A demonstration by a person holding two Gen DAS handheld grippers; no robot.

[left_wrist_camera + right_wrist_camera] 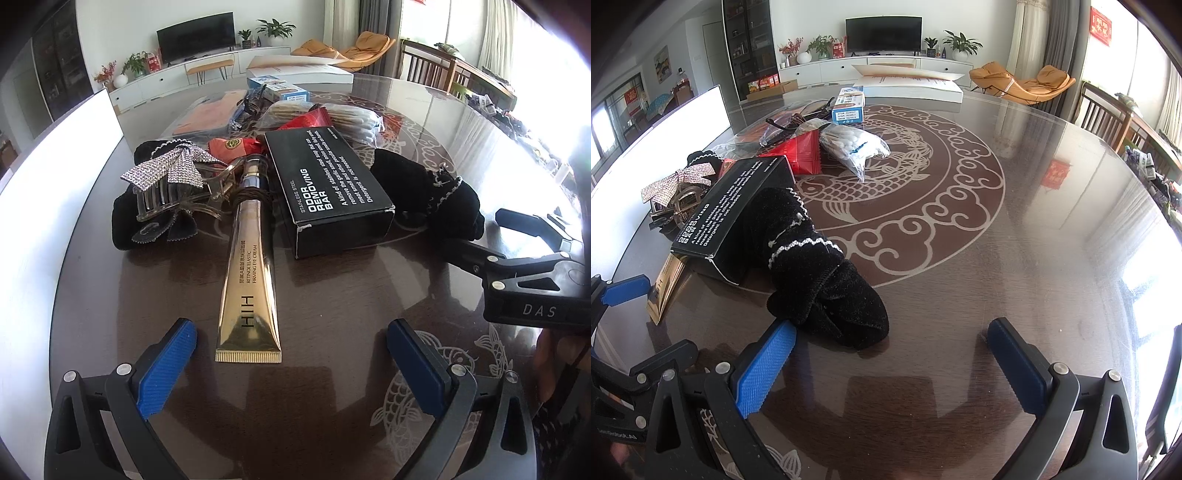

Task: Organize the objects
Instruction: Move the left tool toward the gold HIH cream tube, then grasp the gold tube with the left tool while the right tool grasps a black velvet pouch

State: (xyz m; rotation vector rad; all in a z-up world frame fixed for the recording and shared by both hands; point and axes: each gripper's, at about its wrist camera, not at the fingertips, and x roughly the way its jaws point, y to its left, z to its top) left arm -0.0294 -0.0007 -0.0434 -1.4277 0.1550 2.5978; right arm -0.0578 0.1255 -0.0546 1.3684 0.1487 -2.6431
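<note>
A gold eye cream tube lies on the dark table, its crimped end between the fingers of my open, empty left gripper. To its right lies a black odor removing bar box, also in the right wrist view. A clear hair claw with a rhinestone bow sits left of the tube. A black velvet cloth piece lies just ahead of my open, empty right gripper, its end close to the left fingertip. The right gripper also shows in the left wrist view.
Behind the box lie a bag of cotton swabs, a red packet, a blue and white small box and a large white flat box. A white board stands at the table's left edge. Chairs stand far right.
</note>
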